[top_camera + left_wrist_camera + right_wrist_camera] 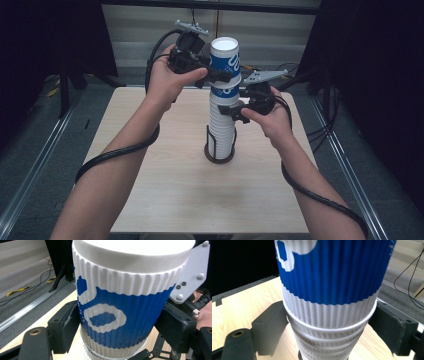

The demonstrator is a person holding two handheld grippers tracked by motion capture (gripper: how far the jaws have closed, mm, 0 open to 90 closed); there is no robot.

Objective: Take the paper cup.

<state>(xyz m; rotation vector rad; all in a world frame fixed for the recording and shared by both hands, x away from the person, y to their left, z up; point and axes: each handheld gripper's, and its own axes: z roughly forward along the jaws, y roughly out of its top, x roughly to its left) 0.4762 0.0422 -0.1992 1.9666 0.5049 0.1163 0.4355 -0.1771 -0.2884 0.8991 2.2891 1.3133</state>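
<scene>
Start on the left: note the left gripper with its jaws pinching the top cup across its blue band, high above the table at the head of the stack. Hold that pinch firm but gentle, since ribbed paper walls probably buckle under a hard squeeze and a dented cup wedges tighter on the one beneath. Lift straight up along the stack's own axis, without tilting toward either hand, and add a slight twist if the cups feel stuck. Moving to the middle, watch the rim line where the top cup meets the next white one, and check that a single cup comes away and not two. Mind the black holder at the foot of the stack too; a sideways pull would likely tip the whole column out of it. On the right, see the right gripper with its jaws set wide around the white cups just below the top cup's rim, seemingly pressing on both sides. Use it as the anchor: hold level, bear slightly downward, and do not squeeze harder than needed to stop the stack rising with the lift.
</scene>
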